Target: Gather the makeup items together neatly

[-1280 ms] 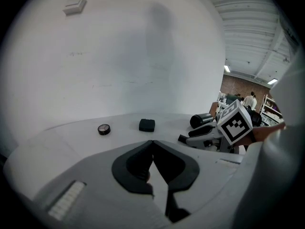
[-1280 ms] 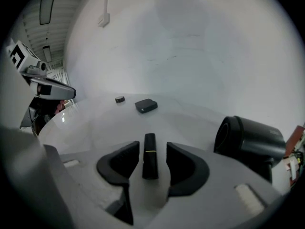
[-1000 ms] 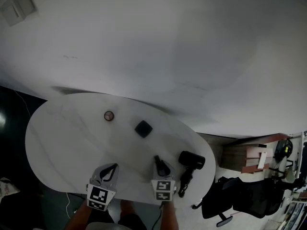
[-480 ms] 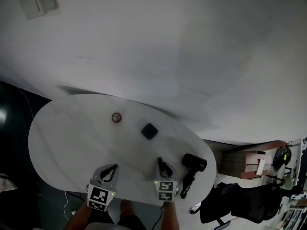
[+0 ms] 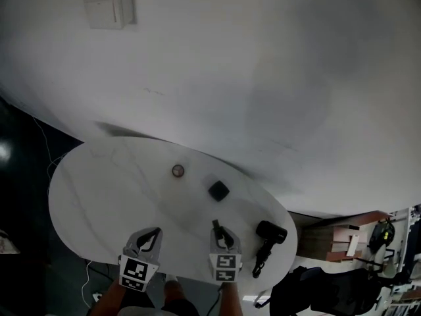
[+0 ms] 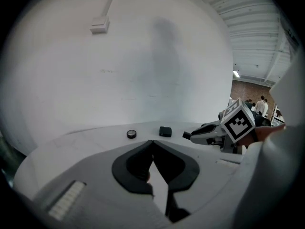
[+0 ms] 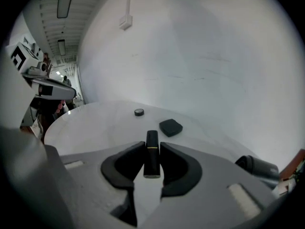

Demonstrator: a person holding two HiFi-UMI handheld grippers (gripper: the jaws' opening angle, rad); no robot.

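My right gripper [image 7: 152, 148] is shut on a black lipstick tube [image 7: 151, 152] with a thin gold band, held upright between the pads. In the head view this gripper [image 5: 216, 228] hovers over the near edge of the white oval table [image 5: 99, 189]. Beyond it lie a black square compact [image 7: 170, 127] [image 5: 218, 190] and a small round jar [image 7: 138, 112] [image 5: 177, 170]. My left gripper [image 6: 152, 142] [image 5: 155, 232] is shut with nothing in it, at the near edge to the left. The left gripper view also shows the jar [image 6: 131, 134] and the compact [image 6: 165, 131].
A black hair dryer [image 5: 270, 232] [image 7: 257, 166] with its cord lies at the table's right end, close to the right gripper. A white wall with a mounted box [image 5: 109, 6] rises behind the table. Office chairs and a wooden bench [image 5: 342, 239] stand to the right.
The head view has tilted up, so the wall box has come further into the frame and the table sits lower. Both grippers stay at the near edge. The lipstick remains gripped.
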